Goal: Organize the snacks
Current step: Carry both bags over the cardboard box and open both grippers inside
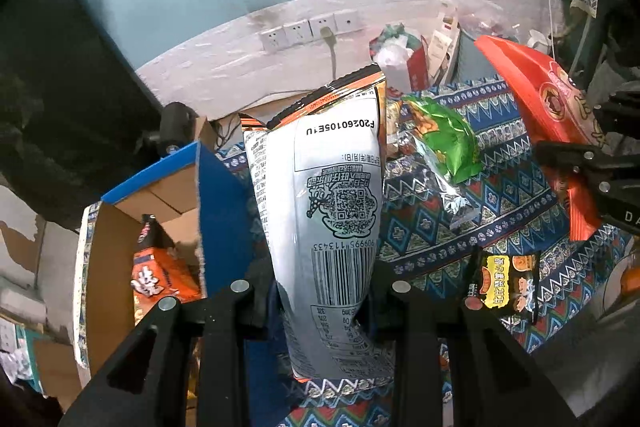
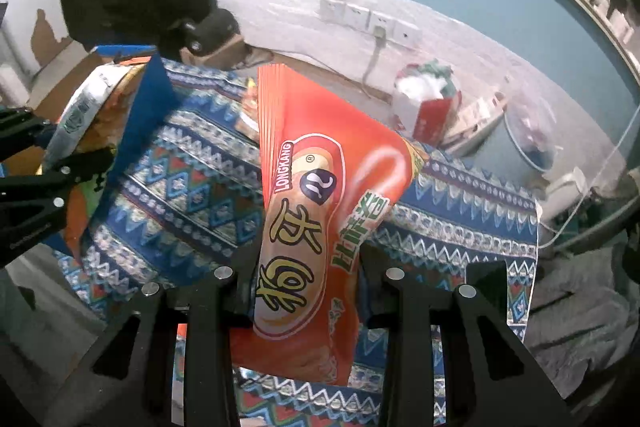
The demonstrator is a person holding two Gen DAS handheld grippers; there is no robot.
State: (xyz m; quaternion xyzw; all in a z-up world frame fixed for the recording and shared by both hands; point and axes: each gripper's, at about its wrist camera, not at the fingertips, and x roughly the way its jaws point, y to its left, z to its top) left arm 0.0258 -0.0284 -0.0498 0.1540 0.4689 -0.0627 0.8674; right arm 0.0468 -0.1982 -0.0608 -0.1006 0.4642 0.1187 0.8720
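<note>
— What did each hand-held gripper have at that moment?

— My left hand-held gripper (image 1: 320, 291) was closed on the silver snack bag (image 1: 320, 195), which I held upright by its lower part, with the barcode side toward the camera. My right hand-held gripper (image 2: 308, 279) was closed on the orange snack bag (image 2: 316, 211), also lifted above the patterned cloth (image 2: 200, 187) that covered the surface.

— Why were both bags in the air?

— I think I was carrying them to the cardboard box (image 1: 120, 227) at my left, the one with the blue flap (image 1: 224, 203). One orange packet (image 1: 160, 267) lay already inside — so it seemed to be the place for collecting.

— And the silver bag, was it near the box?

— Just beside the flap, but not yet inside. I judged the flap could catch the bag if I went in too low.

— Was something left on the cloth?

— Yes, a green packet (image 1: 444, 139) and a small dark packet (image 1: 504, 287) — both untouched.
</note>
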